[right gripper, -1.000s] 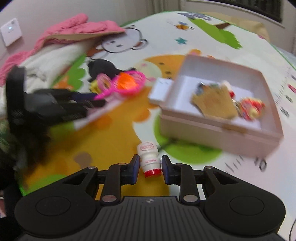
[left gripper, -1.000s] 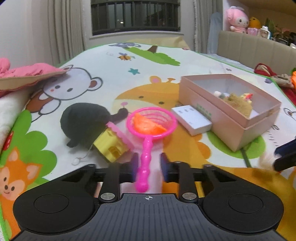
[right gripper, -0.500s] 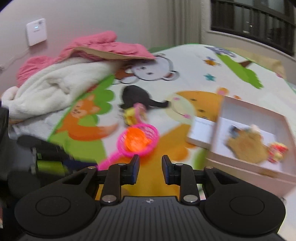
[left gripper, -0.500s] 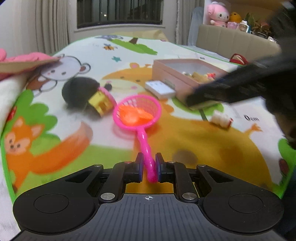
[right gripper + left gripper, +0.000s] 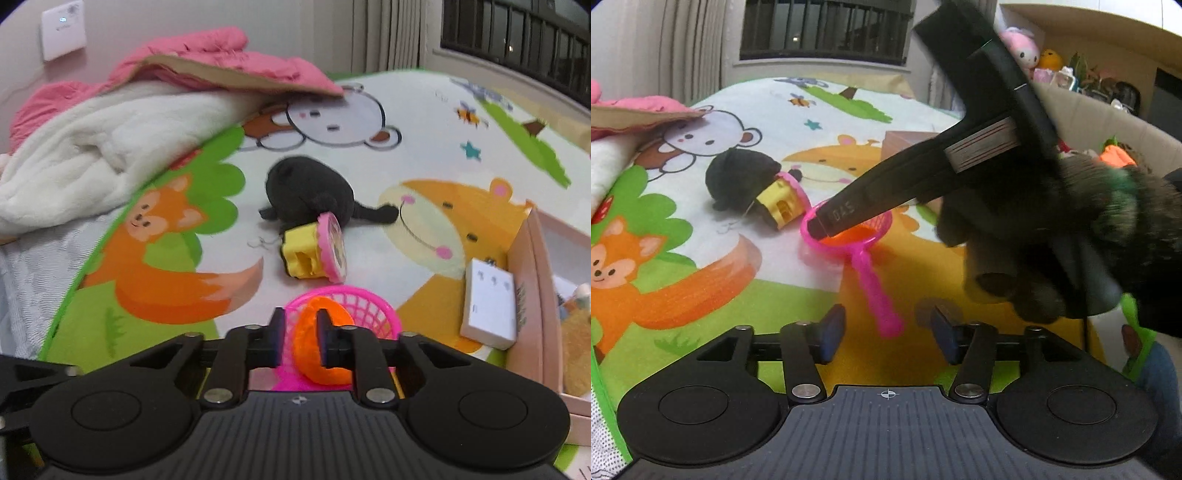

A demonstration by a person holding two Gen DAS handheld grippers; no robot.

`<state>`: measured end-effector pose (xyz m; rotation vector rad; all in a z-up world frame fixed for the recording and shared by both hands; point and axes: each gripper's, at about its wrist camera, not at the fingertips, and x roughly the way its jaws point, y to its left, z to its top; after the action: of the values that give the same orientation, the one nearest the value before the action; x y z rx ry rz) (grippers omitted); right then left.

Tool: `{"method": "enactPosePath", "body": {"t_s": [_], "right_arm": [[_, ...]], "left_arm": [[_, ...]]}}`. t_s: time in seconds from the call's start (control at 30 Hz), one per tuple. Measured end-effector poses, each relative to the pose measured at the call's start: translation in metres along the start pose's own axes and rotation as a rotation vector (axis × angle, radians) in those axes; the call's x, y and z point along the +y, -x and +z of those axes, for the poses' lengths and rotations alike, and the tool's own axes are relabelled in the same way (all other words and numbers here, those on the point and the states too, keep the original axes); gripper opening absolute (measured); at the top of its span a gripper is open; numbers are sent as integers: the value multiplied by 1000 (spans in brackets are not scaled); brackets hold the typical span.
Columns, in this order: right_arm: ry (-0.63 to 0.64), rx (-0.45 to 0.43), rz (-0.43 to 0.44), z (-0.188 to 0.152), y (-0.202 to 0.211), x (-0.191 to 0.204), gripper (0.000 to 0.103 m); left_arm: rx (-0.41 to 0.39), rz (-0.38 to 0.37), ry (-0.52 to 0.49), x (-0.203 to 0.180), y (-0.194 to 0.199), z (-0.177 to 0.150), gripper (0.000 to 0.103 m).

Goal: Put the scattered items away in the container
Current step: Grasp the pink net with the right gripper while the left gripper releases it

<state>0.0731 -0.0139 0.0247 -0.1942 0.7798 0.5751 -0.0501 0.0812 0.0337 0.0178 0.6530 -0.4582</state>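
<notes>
right wrist: right gripper [image 5: 299, 341] over orange toy [image 5: 325, 343] | black plush [image 5: 308, 194], yellow house [image 5: 306, 253] nearby

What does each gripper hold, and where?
The left gripper holds nothing, open astride the pink net handle. The right gripper pinches the orange toy by its upper edge.

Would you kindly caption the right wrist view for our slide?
Right gripper closing around the orange toy in the pink net scoop.
</notes>
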Motion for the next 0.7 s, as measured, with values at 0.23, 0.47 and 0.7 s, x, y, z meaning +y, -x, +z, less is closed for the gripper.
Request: {"method": "enactPosePath", "body": {"t_s": [0.23, 0.47, 0.7], "right_arm": [[-101, -62, 70, 5, 27, -23, 4], [-164, -163, 99, -16, 108, -49, 3], [-39, -145, -96, -73, 132, -49, 5]], "left_arm": [[-23, 14, -6, -2, 3, 4, 86], [2, 90, -52, -10, -17, 12, 94], [17, 153, -57, -11, -35, 31, 95]]}}
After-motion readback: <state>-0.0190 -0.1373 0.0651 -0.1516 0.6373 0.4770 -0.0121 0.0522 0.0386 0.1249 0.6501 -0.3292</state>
